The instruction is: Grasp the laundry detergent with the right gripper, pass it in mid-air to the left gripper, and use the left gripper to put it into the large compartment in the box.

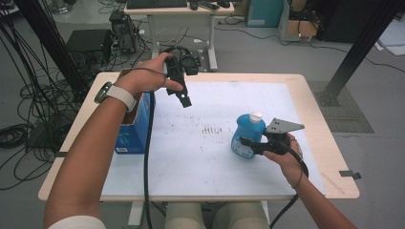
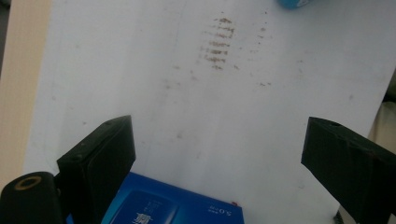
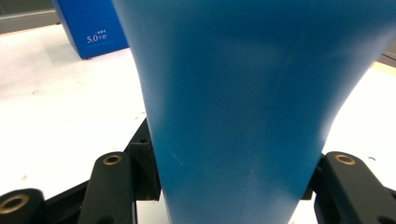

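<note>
The white worktop carries a blue box at its left edge. Right of centre stands a blue bottle, clamped by the right gripper. The left gripper hangs spread wide above the box.

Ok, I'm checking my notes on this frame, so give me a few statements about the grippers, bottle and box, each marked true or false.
1. The right gripper is closed on the blue plastic bottle with a white cap. True.
2. The left gripper is shut. False: its jaws stand wide apart.
3. The blue cardboard box sits near the white table's left edge. True.
4. The bottle lies on its side. False: it stands upright.
</note>
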A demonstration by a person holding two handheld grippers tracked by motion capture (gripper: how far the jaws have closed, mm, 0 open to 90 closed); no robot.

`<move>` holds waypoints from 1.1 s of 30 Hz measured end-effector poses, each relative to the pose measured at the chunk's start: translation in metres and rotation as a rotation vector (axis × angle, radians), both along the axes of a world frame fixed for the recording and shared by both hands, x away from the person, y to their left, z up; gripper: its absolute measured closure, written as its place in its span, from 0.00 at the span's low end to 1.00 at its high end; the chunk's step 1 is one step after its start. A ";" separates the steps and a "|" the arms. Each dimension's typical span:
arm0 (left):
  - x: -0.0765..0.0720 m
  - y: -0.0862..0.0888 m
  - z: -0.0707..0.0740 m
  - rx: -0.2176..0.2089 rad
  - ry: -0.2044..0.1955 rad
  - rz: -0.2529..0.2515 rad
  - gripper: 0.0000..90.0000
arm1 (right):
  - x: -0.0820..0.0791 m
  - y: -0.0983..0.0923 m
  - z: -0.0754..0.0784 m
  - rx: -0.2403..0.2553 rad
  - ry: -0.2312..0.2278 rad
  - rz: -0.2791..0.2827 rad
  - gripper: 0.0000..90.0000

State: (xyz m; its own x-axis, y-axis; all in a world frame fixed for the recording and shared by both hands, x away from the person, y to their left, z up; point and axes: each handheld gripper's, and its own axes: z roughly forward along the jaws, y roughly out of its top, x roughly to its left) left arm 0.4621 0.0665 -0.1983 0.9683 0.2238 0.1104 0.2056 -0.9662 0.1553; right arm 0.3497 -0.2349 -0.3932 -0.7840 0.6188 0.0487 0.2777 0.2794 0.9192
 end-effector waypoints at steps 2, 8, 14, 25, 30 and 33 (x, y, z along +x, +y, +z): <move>-0.003 0.000 0.003 -0.001 0.002 0.000 0.11 | 0.000 0.002 0.003 0.007 -0.002 0.005 0.49; -0.011 0.000 0.010 0.003 -0.011 -0.003 0.11 | 0.004 0.001 0.013 -0.009 -0.015 0.064 0.49; -0.019 0.000 0.018 0.004 -0.016 -0.005 0.11 | 0.005 -0.005 0.028 -0.027 -0.017 0.104 0.49; -0.041 -0.014 0.035 0.003 -0.009 -0.046 0.11 | 0.002 -0.009 0.053 -0.043 0.010 0.200 0.49; -0.051 -0.019 0.044 -0.009 -0.012 -0.066 0.10 | -0.001 -0.009 0.069 -0.029 0.015 0.255 0.49; -0.058 -0.023 0.048 -0.003 -0.022 -0.078 0.09 | -0.002 -0.010 0.078 -0.027 0.013 0.284 0.49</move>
State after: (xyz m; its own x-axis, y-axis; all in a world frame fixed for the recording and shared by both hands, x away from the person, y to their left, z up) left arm 0.4045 0.0431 -0.1503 0.9803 0.1478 0.1311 0.1259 -0.9787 0.1619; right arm 0.3480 -0.2446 -0.3157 -0.9255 0.3759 0.0466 0.1967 0.3716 0.9073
